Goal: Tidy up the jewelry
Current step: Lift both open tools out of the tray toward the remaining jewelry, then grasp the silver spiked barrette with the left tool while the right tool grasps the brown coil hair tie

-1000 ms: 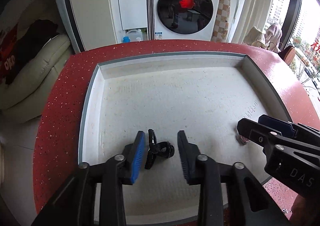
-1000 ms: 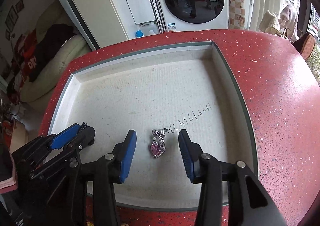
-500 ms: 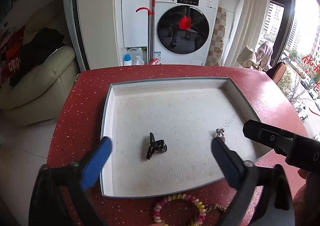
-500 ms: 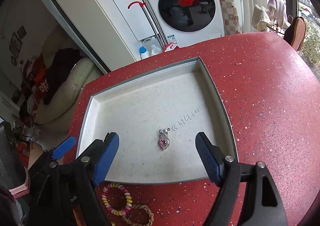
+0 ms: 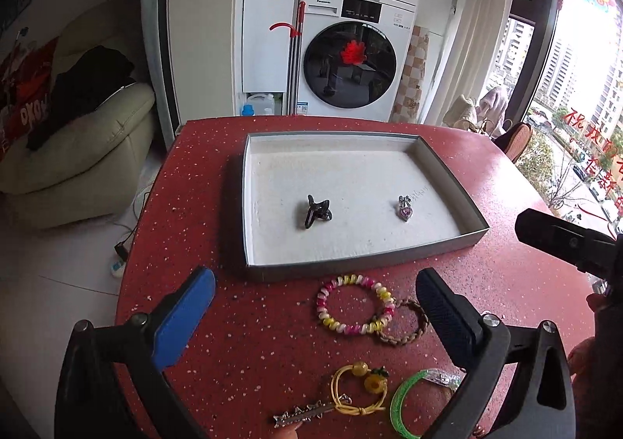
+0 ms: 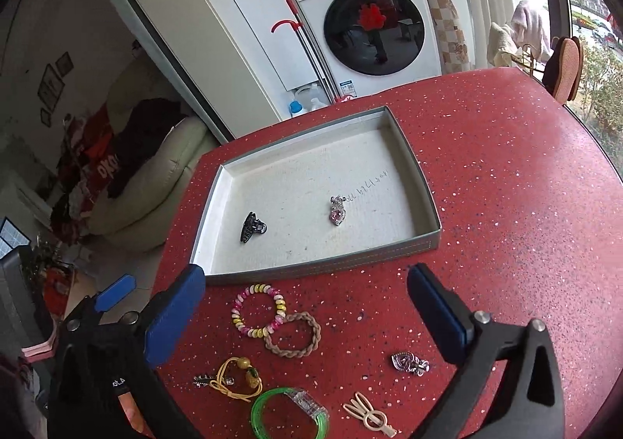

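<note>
Both the left gripper (image 5: 315, 316) and the right gripper (image 6: 307, 306) are held wide apart and empty above the red table (image 6: 506, 205), where the beaded bracelet (image 6: 259, 309) lies just in front of the tray (image 6: 311, 267), touching a braided band (image 6: 293, 334). The bracelet is judged light, springy and slippery, so it is best pinched across one side of the ring. The green bangle (image 6: 290, 413) is cut off at the picture's edge, and the small silver piece (image 6: 409, 363) cannot be made out clearly.

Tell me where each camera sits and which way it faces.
Left wrist: on the left gripper, above the near table edge, looking forward at the tray; both open fingers and the right gripper's tip show.
Right wrist: on the right gripper, facing the tray from further right; its open fingers and the left gripper show.
Shared: black hair claw, heart pendant, beaded bracelet, washing machine.
</note>
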`<state>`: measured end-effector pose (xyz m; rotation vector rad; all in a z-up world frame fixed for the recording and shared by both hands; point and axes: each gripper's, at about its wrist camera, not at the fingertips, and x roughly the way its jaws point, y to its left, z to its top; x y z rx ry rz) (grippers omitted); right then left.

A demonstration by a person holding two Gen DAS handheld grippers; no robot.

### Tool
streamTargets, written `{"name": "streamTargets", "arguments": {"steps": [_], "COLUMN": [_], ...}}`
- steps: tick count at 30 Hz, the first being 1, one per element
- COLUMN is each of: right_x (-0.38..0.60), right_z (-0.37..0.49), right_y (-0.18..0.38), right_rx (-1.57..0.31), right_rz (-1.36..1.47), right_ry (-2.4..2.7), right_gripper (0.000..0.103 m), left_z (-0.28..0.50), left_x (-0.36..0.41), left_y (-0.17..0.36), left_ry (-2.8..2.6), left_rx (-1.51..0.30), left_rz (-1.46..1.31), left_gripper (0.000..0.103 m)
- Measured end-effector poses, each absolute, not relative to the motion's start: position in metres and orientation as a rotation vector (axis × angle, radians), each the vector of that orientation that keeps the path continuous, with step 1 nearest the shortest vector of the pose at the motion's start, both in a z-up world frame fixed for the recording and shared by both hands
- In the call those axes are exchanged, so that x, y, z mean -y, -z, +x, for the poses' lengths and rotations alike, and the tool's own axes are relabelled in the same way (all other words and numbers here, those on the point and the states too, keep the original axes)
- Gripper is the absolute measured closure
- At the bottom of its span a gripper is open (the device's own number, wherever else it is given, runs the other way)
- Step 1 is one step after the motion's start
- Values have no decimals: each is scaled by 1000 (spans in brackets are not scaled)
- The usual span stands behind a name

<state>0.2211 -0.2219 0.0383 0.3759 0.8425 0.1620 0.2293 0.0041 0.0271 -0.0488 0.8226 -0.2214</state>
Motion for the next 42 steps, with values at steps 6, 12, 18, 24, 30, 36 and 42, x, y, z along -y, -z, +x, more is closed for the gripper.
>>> {"name": "streamTargets", "arguments": {"steps": [6, 12, 18, 24, 30, 36, 42], "right_x": [206, 200, 213, 219, 220, 211, 193], "right_z": [191, 160, 131, 106, 88, 77, 80], "right_y": [-47, -32, -1, 27, 37, 35, 39], "right_rx": [-821, -912, -983, -1045, -1059, -1049, -1067], "right_rz": [317, 292, 316, 301, 278, 234, 170], "right_ry": [-180, -191, -144, -105, -79, -83, -90], "right_gripper": [0, 0, 0, 0, 0, 1, 8], "left_z": [200, 171, 152, 148, 147, 158, 167], "left_x": [-14, -19, -35, -43, -31, -23, -5], "left_y": [-24, -16, 4, 33, 44, 48, 51], "left_ry": [249, 220, 173, 189, 223, 267, 344], "left_rx": [-832, -827, -851, -936, -944, -936, -926], "left_rz": [-66, 23, 41, 33, 66, 140, 244], "left_gripper": [0, 0, 0, 0, 0, 0, 0]}}
